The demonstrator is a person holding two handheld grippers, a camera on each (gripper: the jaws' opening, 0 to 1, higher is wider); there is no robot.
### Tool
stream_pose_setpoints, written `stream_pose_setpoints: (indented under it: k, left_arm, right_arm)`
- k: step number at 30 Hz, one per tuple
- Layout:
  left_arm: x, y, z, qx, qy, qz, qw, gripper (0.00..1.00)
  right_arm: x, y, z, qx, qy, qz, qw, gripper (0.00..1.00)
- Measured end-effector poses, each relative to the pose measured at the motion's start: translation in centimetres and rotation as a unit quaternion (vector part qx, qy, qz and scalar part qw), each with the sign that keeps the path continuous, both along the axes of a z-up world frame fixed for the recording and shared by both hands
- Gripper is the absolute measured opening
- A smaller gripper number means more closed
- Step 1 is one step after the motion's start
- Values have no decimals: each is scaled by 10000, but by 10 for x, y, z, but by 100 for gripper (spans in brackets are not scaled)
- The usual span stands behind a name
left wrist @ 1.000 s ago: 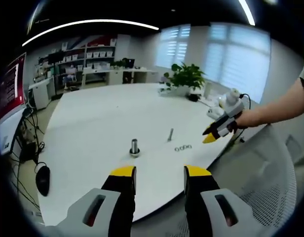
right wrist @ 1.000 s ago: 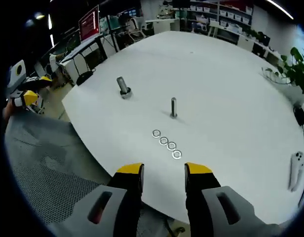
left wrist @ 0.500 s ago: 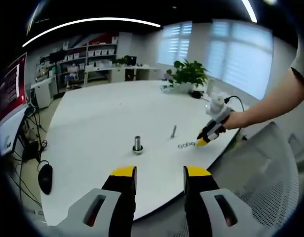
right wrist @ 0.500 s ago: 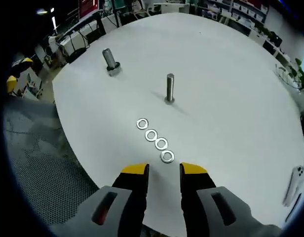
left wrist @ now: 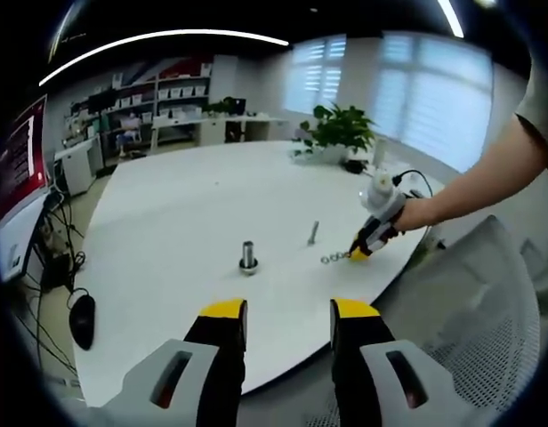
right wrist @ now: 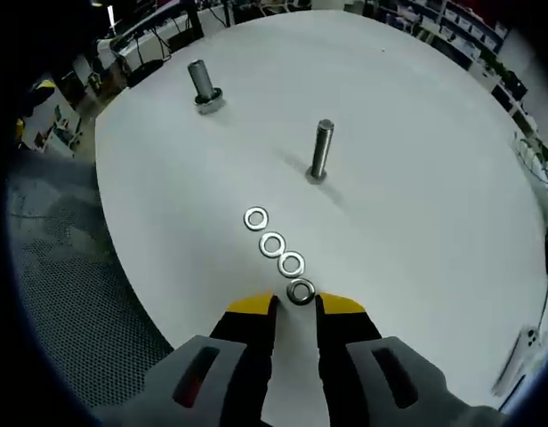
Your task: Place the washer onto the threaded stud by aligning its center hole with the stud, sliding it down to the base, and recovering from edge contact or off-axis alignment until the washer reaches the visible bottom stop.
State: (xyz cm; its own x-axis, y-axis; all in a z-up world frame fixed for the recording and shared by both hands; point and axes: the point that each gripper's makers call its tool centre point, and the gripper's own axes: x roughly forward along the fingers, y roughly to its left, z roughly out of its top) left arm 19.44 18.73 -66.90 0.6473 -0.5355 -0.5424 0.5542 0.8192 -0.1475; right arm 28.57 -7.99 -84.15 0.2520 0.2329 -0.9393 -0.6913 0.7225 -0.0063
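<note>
Four flat steel washers lie in a short row on the white round table (right wrist: 416, 205); the nearest washer (right wrist: 300, 291) sits right at the tips of my right gripper (right wrist: 296, 305). Its yellow-tipped jaws stand open but narrow, just behind that washer. Beyond the row rises the slim threaded stud (right wrist: 320, 151), and farther left a thicker bolt on a nut base (right wrist: 201, 84). In the left gripper view, my left gripper (left wrist: 288, 311) hangs open and empty off the table's near edge. There the right gripper (left wrist: 361, 250) reaches in from the right to the washers (left wrist: 333, 258), with the stud (left wrist: 313, 233) and bolt (left wrist: 248, 257) beside them.
A grey mesh chair back (right wrist: 69, 267) stands under the table's edge, also seen as a chair (left wrist: 470, 338). A black mouse (left wrist: 78, 322) lies low at the left. A potted plant (left wrist: 338, 133) stands at the table's far side. A white handheld device (right wrist: 521, 356) rests near the right rim.
My right gripper has come down and forward to the washer row, and its jaws have narrowed. The left gripper has stayed open and nearly still.
</note>
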Motion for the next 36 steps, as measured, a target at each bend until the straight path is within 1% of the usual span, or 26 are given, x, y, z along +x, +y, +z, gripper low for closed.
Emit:
stream_pose_setpoints:
  k: [5,8,11,17,21,24,25,28,32,36]
  left_arm:
    - [1,1,0,15,-1,22,10000,35]
    - [0,0,-2,52,26,-10,10000,35]
    - [1,1,-2,56,16,-1,10000,35]
    - [0,0,-3,83,39,-16,10000,34]
    - [0,1,-2,68,30,-3,10000,34]
    - [1,1,-2,55,17,9,10000,34]
    - [1,1,-1,40,18,17,10000,34]
    - [1,0,-2,58,25,-1,10000,33]
    - [1,0,-1,29,18,-2,10000,33]
    - [1,0,0,11,10,-3,10000,33]
  right_arm:
    - [2,1,-1,-42,56,252,9997,21]
    - [2,1,-1,-208,226,632,9975,21]
    - [3,1,-2,-420,419,795,9951,20]
    - [6,1,-3,-668,628,973,9910,18]
    - [5,1,-3,-805,698,1190,9872,17]
    - [5,2,-3,-886,762,1224,9856,17]
    - [5,2,-4,-923,771,1240,9850,17]
    - [4,3,-4,-1074,780,1507,9796,17]
    - [4,1,-3,-1029,743,1523,9801,16]
    - [3,1,-3,-963,545,1489,9826,16]
